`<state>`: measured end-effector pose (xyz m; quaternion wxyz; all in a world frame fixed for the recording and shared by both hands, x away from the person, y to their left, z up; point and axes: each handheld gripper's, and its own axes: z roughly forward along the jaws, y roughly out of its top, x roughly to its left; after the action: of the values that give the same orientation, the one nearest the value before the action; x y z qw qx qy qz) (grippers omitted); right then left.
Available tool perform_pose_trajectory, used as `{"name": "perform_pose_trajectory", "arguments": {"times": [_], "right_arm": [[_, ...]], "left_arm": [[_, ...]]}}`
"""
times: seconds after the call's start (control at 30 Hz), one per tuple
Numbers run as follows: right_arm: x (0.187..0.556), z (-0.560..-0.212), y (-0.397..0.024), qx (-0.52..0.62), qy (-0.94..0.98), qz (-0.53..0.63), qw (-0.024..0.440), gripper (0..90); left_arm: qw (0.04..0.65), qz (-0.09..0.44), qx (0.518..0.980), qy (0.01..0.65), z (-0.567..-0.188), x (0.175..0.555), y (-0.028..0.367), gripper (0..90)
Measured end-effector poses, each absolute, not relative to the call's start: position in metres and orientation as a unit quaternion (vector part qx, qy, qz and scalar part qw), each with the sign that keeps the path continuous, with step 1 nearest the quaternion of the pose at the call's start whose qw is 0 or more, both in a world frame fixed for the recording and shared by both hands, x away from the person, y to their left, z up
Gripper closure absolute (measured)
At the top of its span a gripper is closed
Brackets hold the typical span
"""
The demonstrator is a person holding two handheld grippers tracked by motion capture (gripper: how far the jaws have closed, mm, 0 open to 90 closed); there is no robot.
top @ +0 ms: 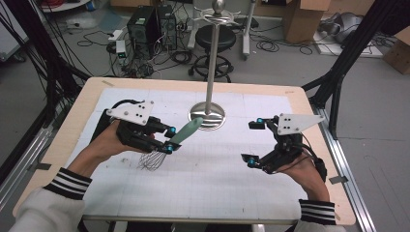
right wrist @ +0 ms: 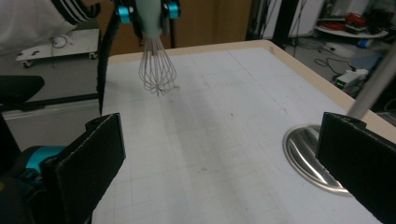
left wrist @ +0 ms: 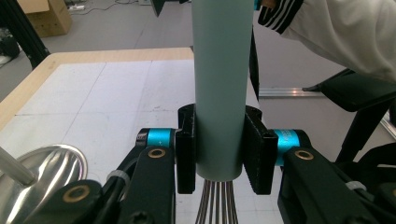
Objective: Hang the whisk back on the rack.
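Whisk [top: 167,146] with pale green handle: being held above the table's white gridded mat [top: 203,183], left of centre, wire loops down, just over the mat or touching it, handle leaning up toward the stand. Left gripper [top: 169,139] is clamping the handle just above the wires; the left gripper view is showing both pads [left wrist: 186,154] pressing on it.

Right gripper [top: 255,143] is hovering at the right side of the mat, jaws standing wide, nothing between them.

Step, as judged: whisk lifted, heading for the hanging stand [top: 211,63]. Next move calls for raising the handle end to a hook at the pole's top; the free gripper could be steadying it.

Obstacles: the stand's round steel base [top: 207,116] and pole are sitting close behind the whisk. Cables, stool and boxes are lying on the floor beyond the table, well apart.
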<state>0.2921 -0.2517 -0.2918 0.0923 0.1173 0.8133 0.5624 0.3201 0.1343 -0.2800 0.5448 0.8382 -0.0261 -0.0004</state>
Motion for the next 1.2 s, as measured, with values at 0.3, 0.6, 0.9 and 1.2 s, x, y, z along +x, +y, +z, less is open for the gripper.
{"name": "perform_pose_trajectory", "arguments": {"times": [0.3, 0.6, 0.9, 1.2], "right_arm": [[0.299, -0.275, -0.227, 0.076, 0.813, 0.574, 0.059, 0.4], [0.302, -0.263, -0.205, 0.033, 0.810, 0.585, 0.027, 0.5], [0.305, -0.257, -0.185, 0.002, 0.808, 0.590, 0.004, 0.5], [0.306, -0.253, -0.168, -0.027, 0.803, 0.596, -0.009, 2.4]], "left_arm": [[0.542, -0.005, 0.840, -0.031, -0.281, 0.319, 0.128, 69.3], [0.544, -0.011, 0.838, -0.038, -0.282, 0.318, 0.120, 69.3], [0.549, -0.016, 0.835, -0.043, -0.282, 0.317, 0.115, 69.3], [0.558, -0.021, 0.828, -0.047, -0.281, 0.316, 0.111, 69.3]]}}
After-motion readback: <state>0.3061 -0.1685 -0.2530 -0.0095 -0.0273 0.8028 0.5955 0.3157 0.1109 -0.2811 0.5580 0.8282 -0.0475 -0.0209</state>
